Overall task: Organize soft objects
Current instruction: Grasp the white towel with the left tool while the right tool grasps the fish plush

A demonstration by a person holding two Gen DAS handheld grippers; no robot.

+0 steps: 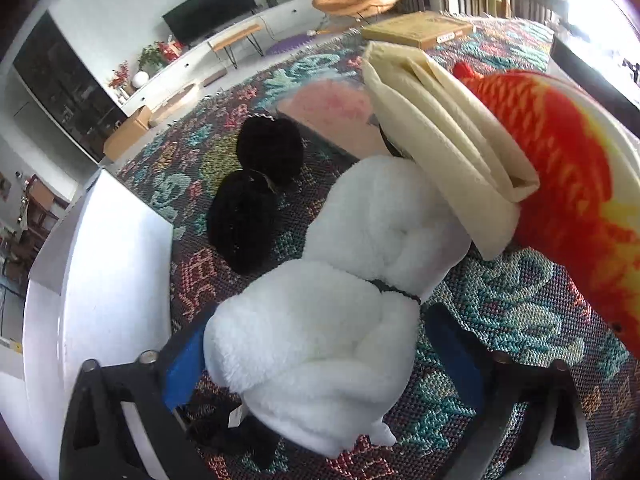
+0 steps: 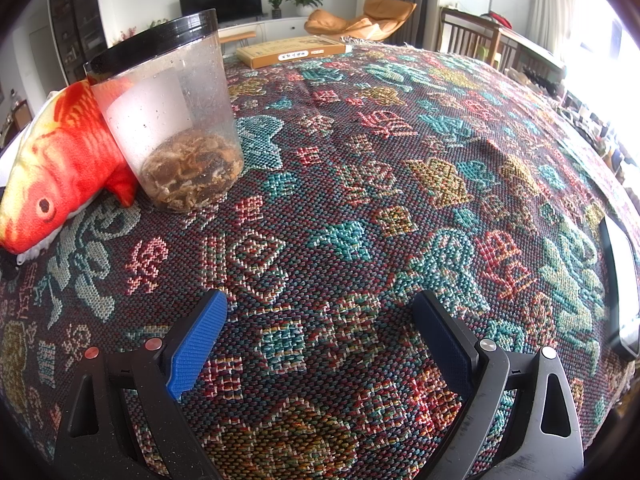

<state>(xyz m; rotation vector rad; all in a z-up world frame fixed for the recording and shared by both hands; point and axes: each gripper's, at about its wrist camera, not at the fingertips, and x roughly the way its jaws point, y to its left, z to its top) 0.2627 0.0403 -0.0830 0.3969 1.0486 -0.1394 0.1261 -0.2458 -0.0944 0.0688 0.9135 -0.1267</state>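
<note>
Tongs, left wrist view: left tongs straddle the white plush toy, blue pads at both flanks, looks clenched on it though contact is partly hidden. Toy's long axis runs 7 to 1 o'clock, far end tucked under the folded cream cloth, which leans on the fish plush at 2 o'clock. Two black pompoms at 10 o'clock. Risk: lifting drags the cloth off; fluffy pile may slip from the pads.

Right wrist view: right tongs released, holding nothing, over the woven tabletop. Fish plush at 9 o'clock, head toward 8, touches the plastic jar; a careless reach could tip the jar.
</note>
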